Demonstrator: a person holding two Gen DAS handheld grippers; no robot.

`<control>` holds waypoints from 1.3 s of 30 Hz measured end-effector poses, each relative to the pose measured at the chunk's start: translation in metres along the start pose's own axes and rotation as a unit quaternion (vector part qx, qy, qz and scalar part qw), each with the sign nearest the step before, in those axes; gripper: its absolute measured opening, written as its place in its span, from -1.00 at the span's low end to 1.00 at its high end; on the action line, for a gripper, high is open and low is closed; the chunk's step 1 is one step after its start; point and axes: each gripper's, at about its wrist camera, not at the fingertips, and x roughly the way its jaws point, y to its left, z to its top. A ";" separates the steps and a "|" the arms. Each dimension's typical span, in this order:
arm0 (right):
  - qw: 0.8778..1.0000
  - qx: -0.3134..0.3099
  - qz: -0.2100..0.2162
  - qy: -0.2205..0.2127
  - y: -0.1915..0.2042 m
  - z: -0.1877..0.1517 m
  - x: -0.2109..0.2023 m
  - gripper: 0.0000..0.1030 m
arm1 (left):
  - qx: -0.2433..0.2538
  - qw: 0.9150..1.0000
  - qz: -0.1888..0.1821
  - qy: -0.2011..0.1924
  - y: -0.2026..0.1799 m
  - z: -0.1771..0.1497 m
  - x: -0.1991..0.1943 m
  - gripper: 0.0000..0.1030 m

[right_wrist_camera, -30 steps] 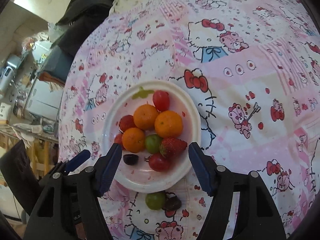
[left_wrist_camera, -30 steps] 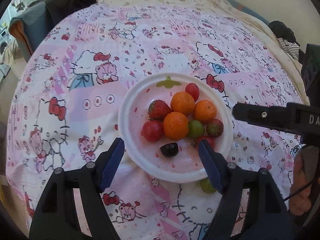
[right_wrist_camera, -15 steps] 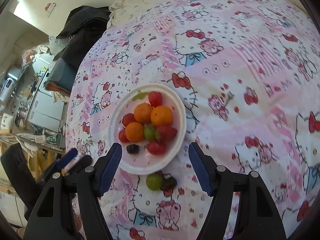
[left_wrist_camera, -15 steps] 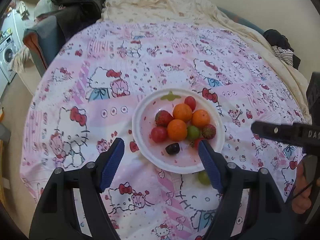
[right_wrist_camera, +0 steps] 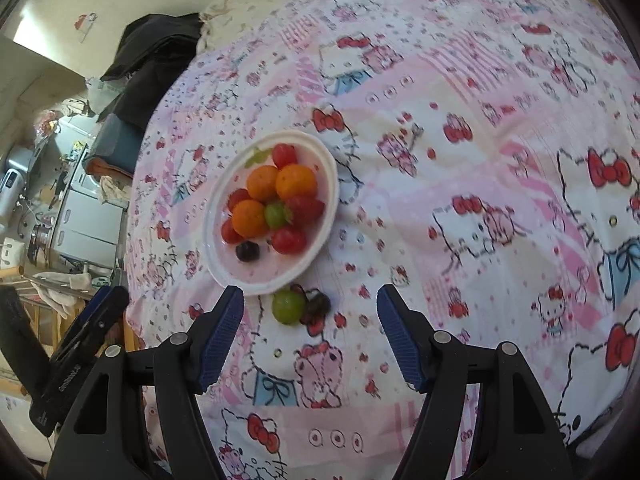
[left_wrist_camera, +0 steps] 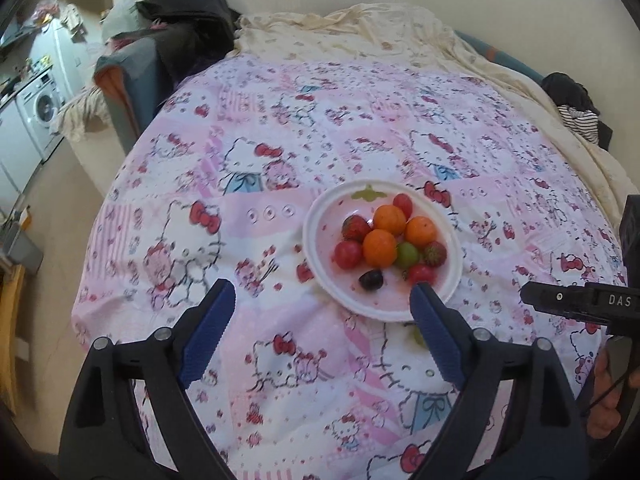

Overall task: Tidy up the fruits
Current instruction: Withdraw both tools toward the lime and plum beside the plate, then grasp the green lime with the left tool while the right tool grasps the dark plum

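Both claws drawn back, spread, left claw [left_wrist_camera: 322, 306] widening, right claw [right_wrist_camera: 310, 312] empty, three oranges [left_wrist_camera: 379, 248].

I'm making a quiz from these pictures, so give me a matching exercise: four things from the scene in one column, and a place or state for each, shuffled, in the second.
Things:
1. green grape
2. plate
3. left gripper
4. dark jacket

Places or states:
A. holds three oranges
B. on the bedspread, just outside the plate's rim
C. piled at the bed's far corner
D. empty, jaws opening

Pairs: 1-B, 2-A, 3-D, 4-C
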 end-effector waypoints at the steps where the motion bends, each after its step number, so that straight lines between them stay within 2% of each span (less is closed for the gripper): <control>1: 1.000 0.007 0.001 0.004 -0.003 0.000 0.003 0.39 | -0.005 1.000 0.003 0.001 0.002 -0.002 -0.001 0.69; 5: 0.999 0.025 0.002 0.034 -0.009 -0.002 0.021 0.34 | -0.019 1.000 0.009 0.003 0.009 -0.007 -0.001 0.69; 6: 0.999 0.024 -0.003 0.043 -0.009 -0.002 0.026 0.28 | -0.020 1.000 0.009 0.005 0.011 -0.009 -0.001 0.69; 8: 0.998 0.019 -0.016 0.064 -0.007 -0.004 0.041 0.01 | -0.020 1.000 0.010 0.010 0.013 -0.011 0.001 0.69; 12: 0.996 -0.001 -0.020 0.090 0.005 -0.002 0.067 -0.14 | -0.031 0.999 0.012 0.019 0.018 -0.012 0.006 0.69; 15: 0.994 -0.019 -0.038 0.104 0.014 -0.002 0.086 -0.43 | -0.040 0.999 0.008 0.027 0.021 -0.012 0.011 0.69; 18: 0.992 -0.027 -0.056 0.112 0.018 -0.003 0.100 -0.45 | -0.041 0.999 0.008 0.029 0.021 -0.012 0.013 0.69; 24: 0.988 -0.066 -0.081 0.113 0.023 -0.007 0.107 -0.55 | -0.047 0.998 0.001 0.040 0.020 -0.012 0.019 0.69; 26: 0.987 -0.078 -0.087 0.111 0.024 -0.009 0.106 -0.64 | -0.048 0.998 -0.006 0.045 0.017 -0.012 0.022 0.69; 32: 0.993 -0.057 -0.049 0.087 0.014 -0.006 0.082 -0.65 | -0.038 0.997 -0.032 0.064 -0.004 -0.014 0.034 0.69; 36: 0.998 -0.030 -0.023 0.052 0.001 -0.003 0.050 -0.65 | -0.001 0.994 -0.052 0.092 -0.034 -0.021 0.052 0.68; 37: 0.998 -0.026 -0.020 0.045 -0.002 -0.002 0.043 -0.65 | 0.013 0.993 -0.055 0.101 -0.045 -0.024 0.059 0.63; 38: 0.999 -0.024 -0.019 0.037 -0.005 -0.002 0.035 -0.65 | 0.019 0.993 -0.057 0.104 -0.052 -0.026 0.063 0.44; 39: 0.999 -0.023 -0.019 0.031 -0.008 -0.002 0.029 -0.65 | 0.022 0.992 -0.058 0.109 -0.059 -0.029 0.068 0.35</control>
